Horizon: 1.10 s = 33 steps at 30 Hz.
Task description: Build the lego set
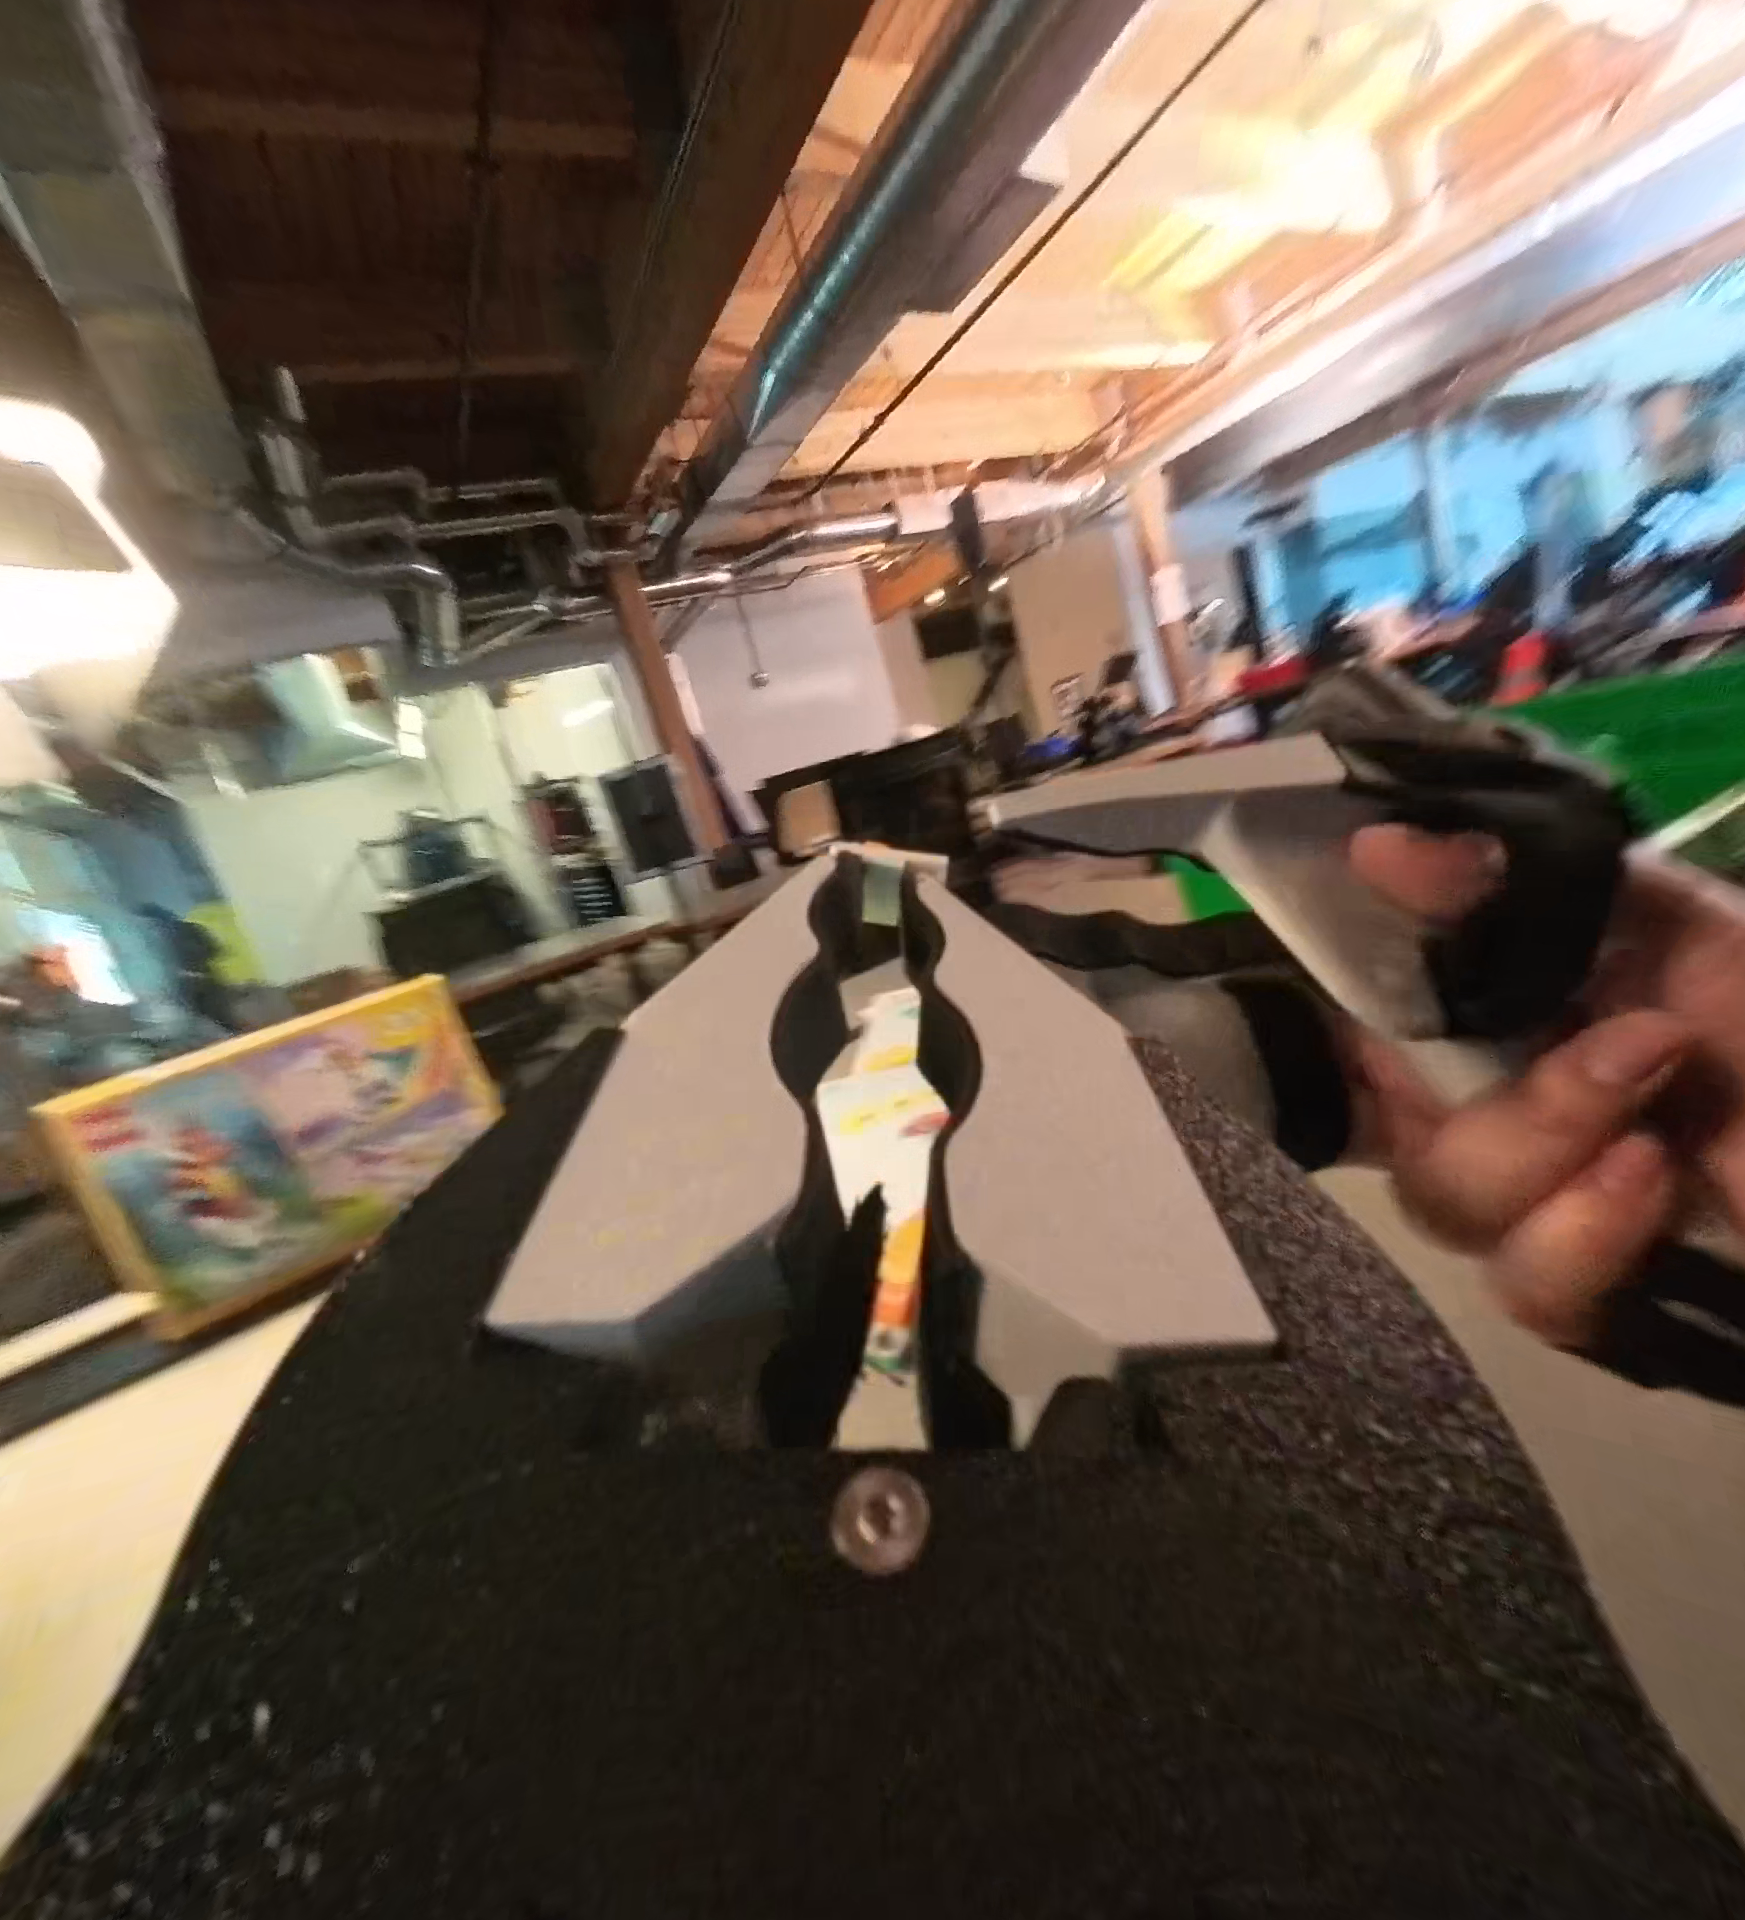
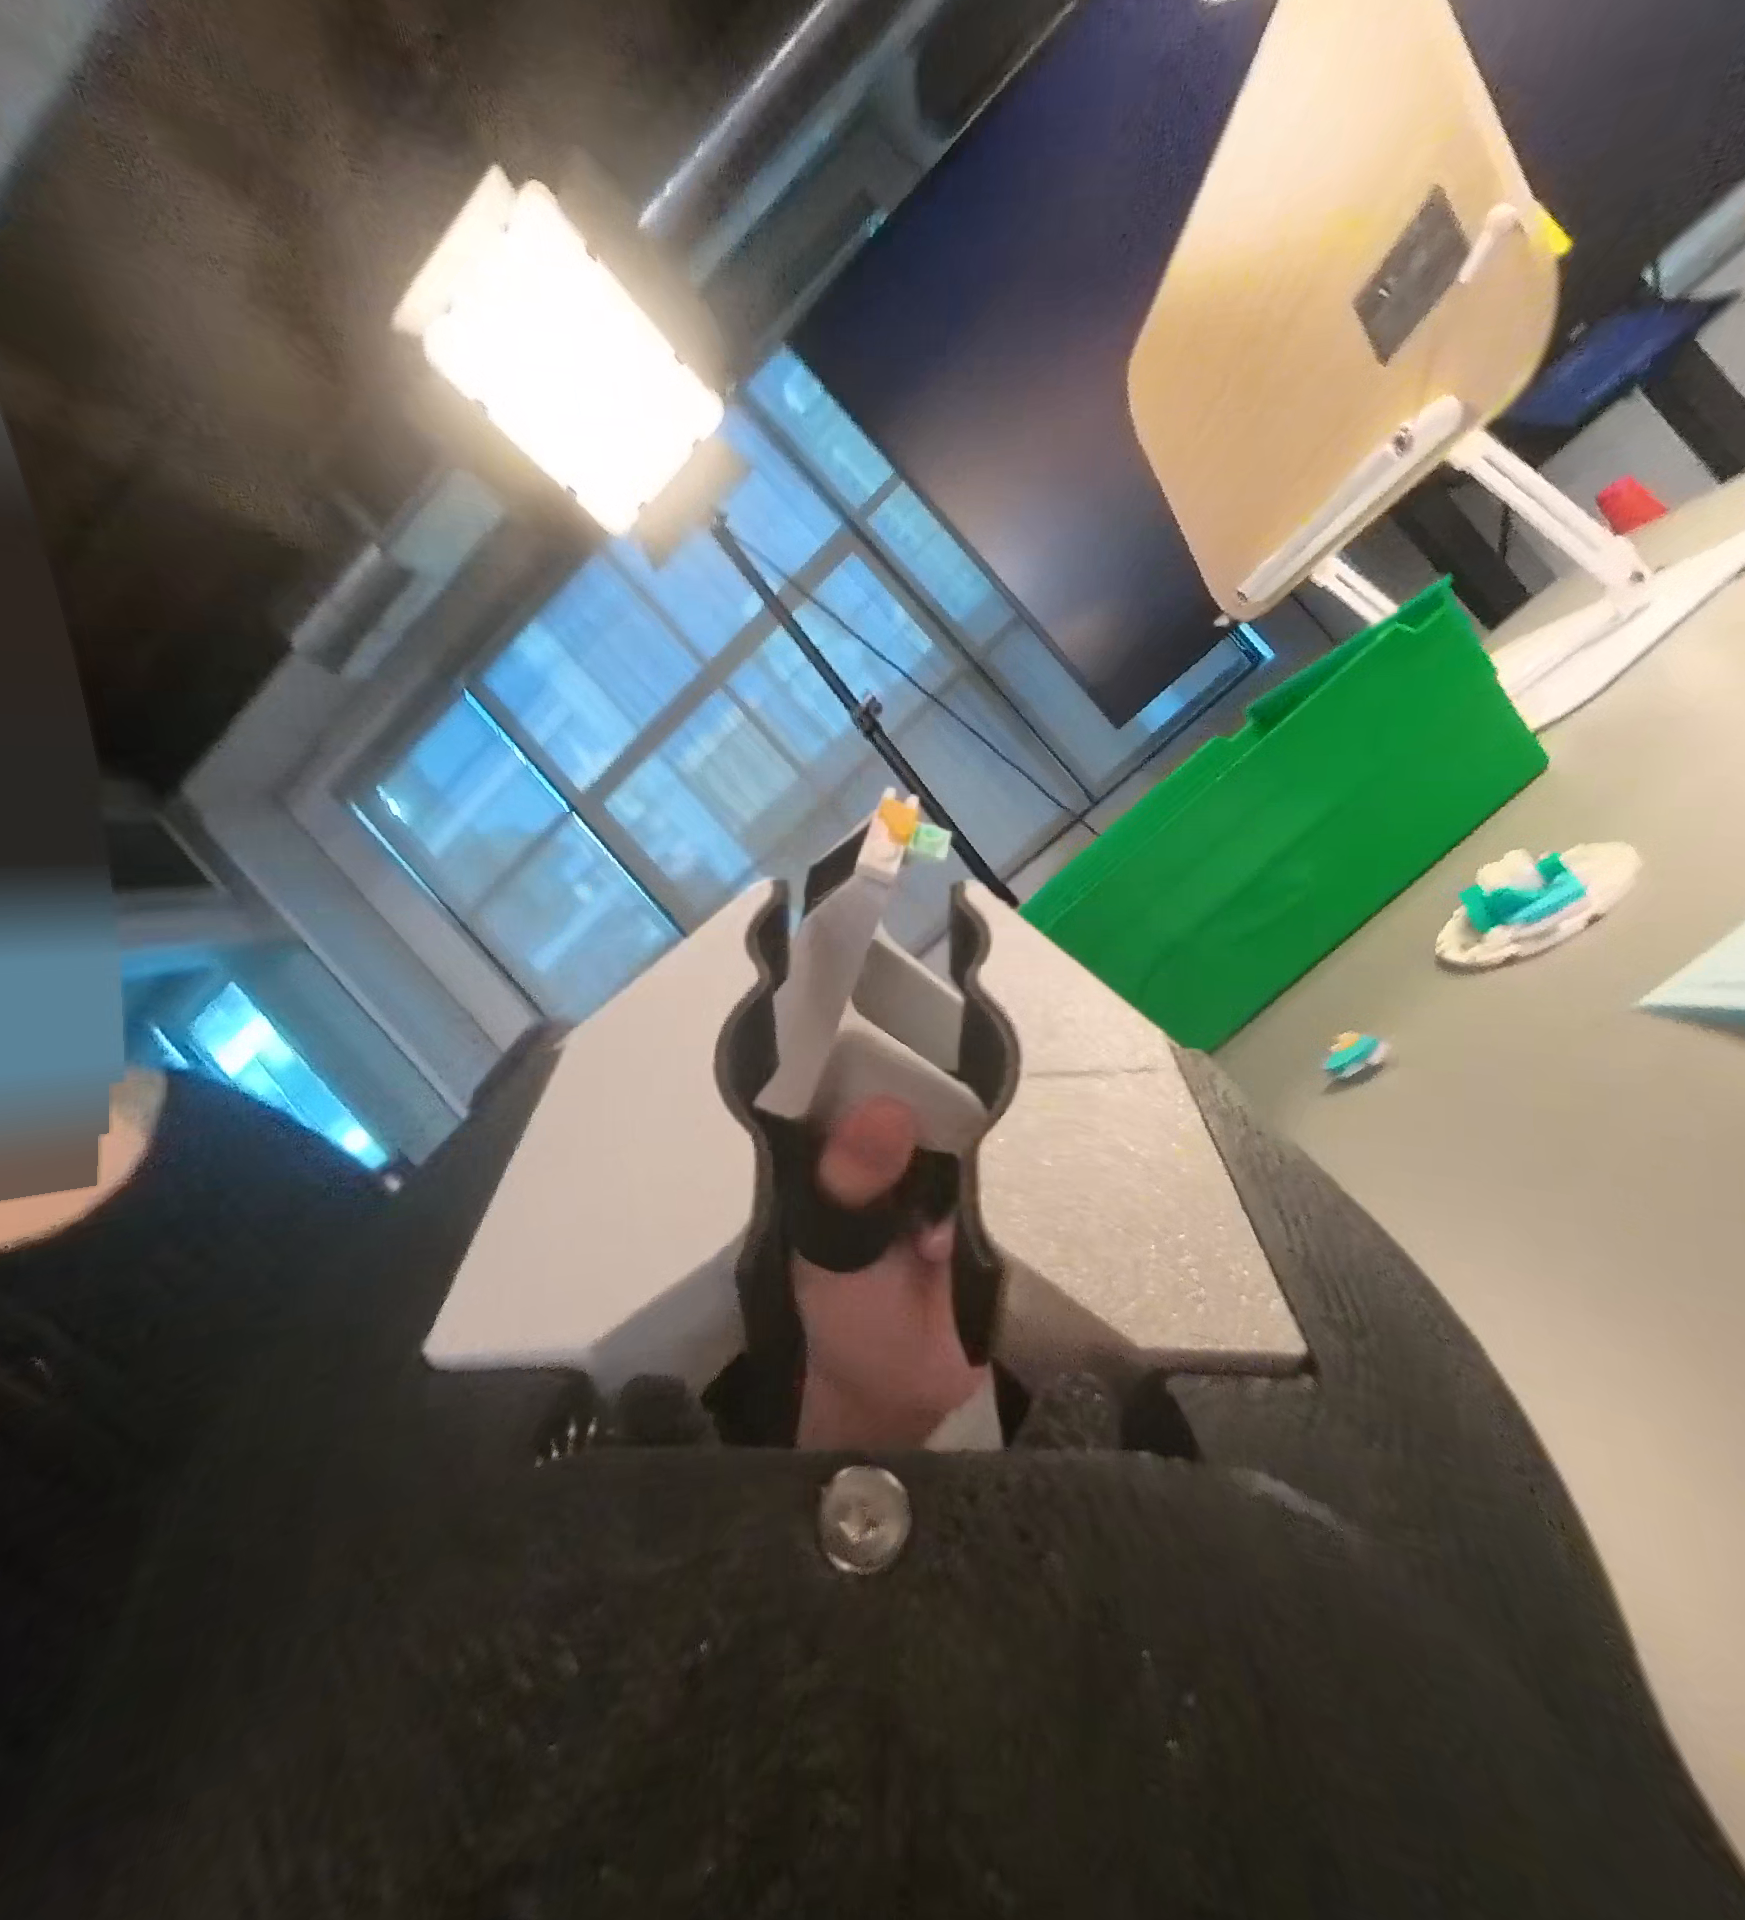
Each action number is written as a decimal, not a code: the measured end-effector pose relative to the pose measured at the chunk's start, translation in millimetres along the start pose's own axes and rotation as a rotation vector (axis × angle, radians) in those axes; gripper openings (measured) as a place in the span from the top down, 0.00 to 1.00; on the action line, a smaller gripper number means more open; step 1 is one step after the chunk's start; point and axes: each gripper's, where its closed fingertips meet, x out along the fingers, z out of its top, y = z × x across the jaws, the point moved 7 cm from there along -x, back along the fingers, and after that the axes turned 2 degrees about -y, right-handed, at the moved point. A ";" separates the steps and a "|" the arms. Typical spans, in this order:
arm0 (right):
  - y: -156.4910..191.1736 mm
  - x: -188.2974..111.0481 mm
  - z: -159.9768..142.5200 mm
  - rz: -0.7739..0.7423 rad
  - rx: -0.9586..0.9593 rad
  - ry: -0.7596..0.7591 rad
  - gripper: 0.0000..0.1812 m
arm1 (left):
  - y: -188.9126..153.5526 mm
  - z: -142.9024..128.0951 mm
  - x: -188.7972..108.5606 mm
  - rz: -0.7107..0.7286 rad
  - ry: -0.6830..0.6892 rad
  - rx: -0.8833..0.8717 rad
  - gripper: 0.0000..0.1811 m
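Left tongs (image 1: pixel 873 883) clenched on a small brick cluster (image 2: pixel 909 831), raised well above the desk (image 2: pixel 1470 1091). Right tongs (image 2: pixel 868 894) released, empty, aimed at the cluster. Partial build (image 2: pixel 1517 896) sits right of the right tongs. Advise steadying both, aligning studs, then pressing squarely.

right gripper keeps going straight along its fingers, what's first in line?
Probably the left gripper, seen through the gap between the right gripper's open fingers and holding a small lego piece. Depth unclear.
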 end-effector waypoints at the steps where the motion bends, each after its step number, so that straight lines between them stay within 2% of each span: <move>1: 1.3 -1.0 2.7 0.008 -0.059 0.024 0.80 | 1.4 0.3 -0.4 -0.054 -0.021 -0.098 0.97; 5: 10.1 -3.2 15.9 0.059 -0.327 0.136 0.79 | 5.7 3.9 -3.1 -0.288 -0.154 -0.568 0.97; 7: 15.8 -2.8 22.0 0.104 -0.380 0.171 0.79 | 8.2 2.9 -4.2 -0.340 -0.194 -0.703 0.97; 9: 19.6 -2.3 24.8 0.140 -0.404 0.204 0.80 | 7.3 1.0 -4.5 -0.376 -0.200 -0.762 0.97; 13: 22.9 1.6 20.4 0.151 -0.468 0.270 0.81 | 1.5 -0.6 -3.8 -0.416 -0.195 -0.796 0.97; 20: 22.3 3.6 14.8 0.152 -0.498 0.290 0.88 | -2.0 -1.6 -3.9 -0.428 -0.172 -0.773 0.97; 24: 22.7 1.9 14.3 0.157 -0.529 0.304 0.89 | -3.2 -2.6 -3.9 -0.429 -0.157 -0.776 0.97; 29: 19.7 -2.0 17.3 0.123 -0.585 0.340 0.88 | -5.1 -3.2 -2.2 -0.379 -0.075 -0.674 0.96; 33: 20.6 -3.8 18.7 0.124 -0.598 0.347 0.88 | -5.7 -3.0 -2.0 -0.397 -0.053 -0.655 0.94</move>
